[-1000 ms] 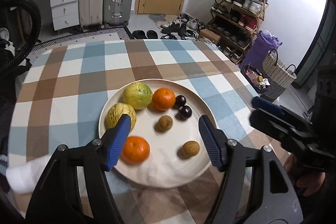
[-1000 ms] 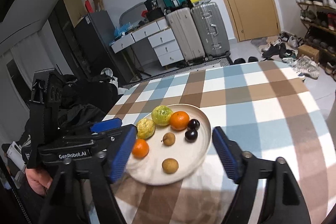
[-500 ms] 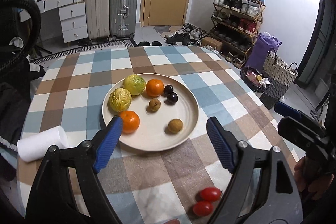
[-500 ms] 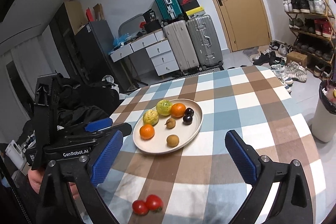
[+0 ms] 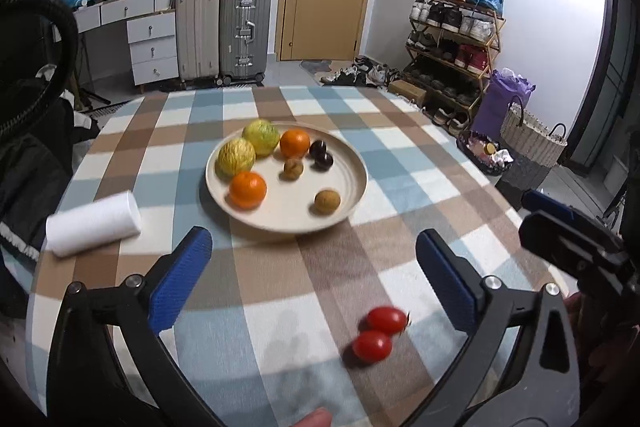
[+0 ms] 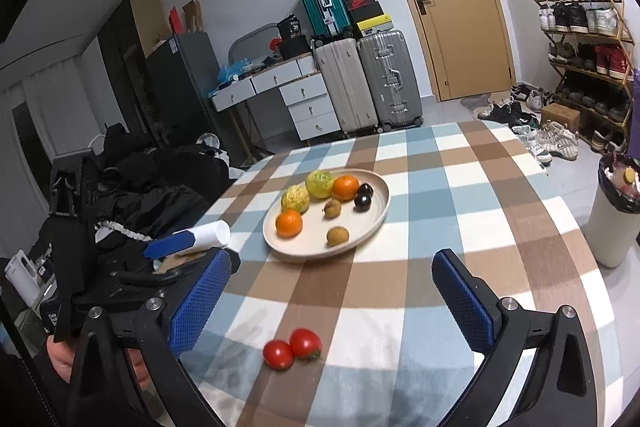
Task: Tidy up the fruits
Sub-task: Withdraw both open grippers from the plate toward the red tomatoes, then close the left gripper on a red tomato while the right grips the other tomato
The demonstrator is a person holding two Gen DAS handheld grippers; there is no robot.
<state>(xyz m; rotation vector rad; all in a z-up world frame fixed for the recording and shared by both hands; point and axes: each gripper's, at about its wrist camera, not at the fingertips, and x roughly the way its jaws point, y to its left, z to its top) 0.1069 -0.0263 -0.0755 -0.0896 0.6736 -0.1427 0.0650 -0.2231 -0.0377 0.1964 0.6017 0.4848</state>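
Both grippers held wide apart w/ nothing in them: left gripper, right gripper. Two red tomatoes are seen touching on the checked counter, near side, well apart from the plate. On the plate: 2 oranges, 2 yellow-green fruits, 2 dark plums, 2 small brown ones. White roll lies left of it.
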